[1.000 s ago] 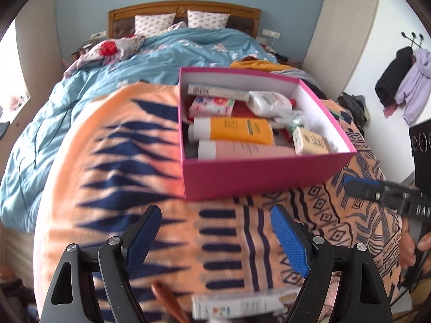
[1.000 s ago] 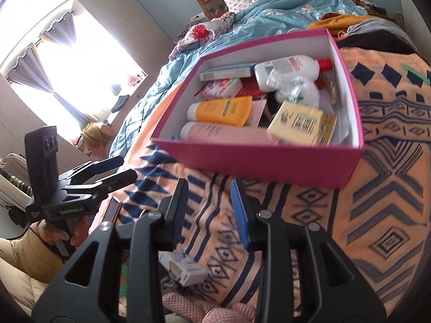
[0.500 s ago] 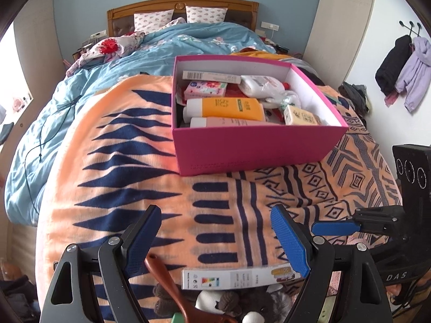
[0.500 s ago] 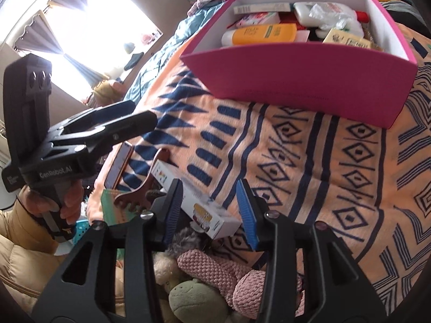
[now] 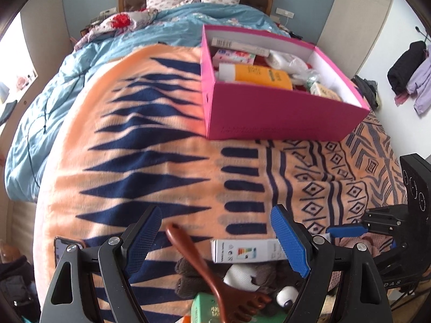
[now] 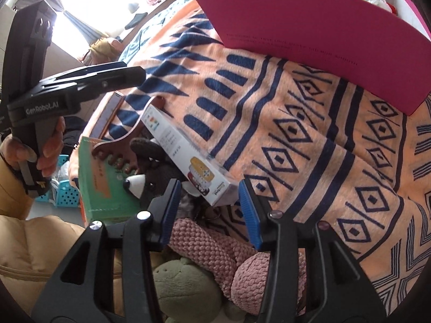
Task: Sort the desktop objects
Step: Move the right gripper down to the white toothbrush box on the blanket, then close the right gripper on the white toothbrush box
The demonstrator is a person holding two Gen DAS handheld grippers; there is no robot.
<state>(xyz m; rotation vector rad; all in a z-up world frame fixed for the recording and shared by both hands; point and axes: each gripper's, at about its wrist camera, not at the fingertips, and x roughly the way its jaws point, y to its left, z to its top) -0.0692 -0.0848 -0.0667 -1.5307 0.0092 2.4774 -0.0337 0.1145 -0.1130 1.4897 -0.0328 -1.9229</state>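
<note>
Two grippers are in my views, both tipped down over the near edge of the bed. My left gripper (image 5: 215,239) has its jaws spread wide and grips nothing; a brown comb (image 5: 215,282) and a white carton (image 5: 247,250) lie on the blanket (image 5: 161,175) below and between them. My right gripper (image 6: 207,210) has its jaws partly apart and opening; the near end of the carton (image 6: 188,158) sits in the gap, but the pads do not press it. Beside the carton lie a dark plush toy (image 6: 150,177), a green book (image 6: 105,191) and a pink knitted toy (image 6: 215,247). The pink box (image 5: 282,118), already holding bottles and packets, stands farther up the bed.
</note>
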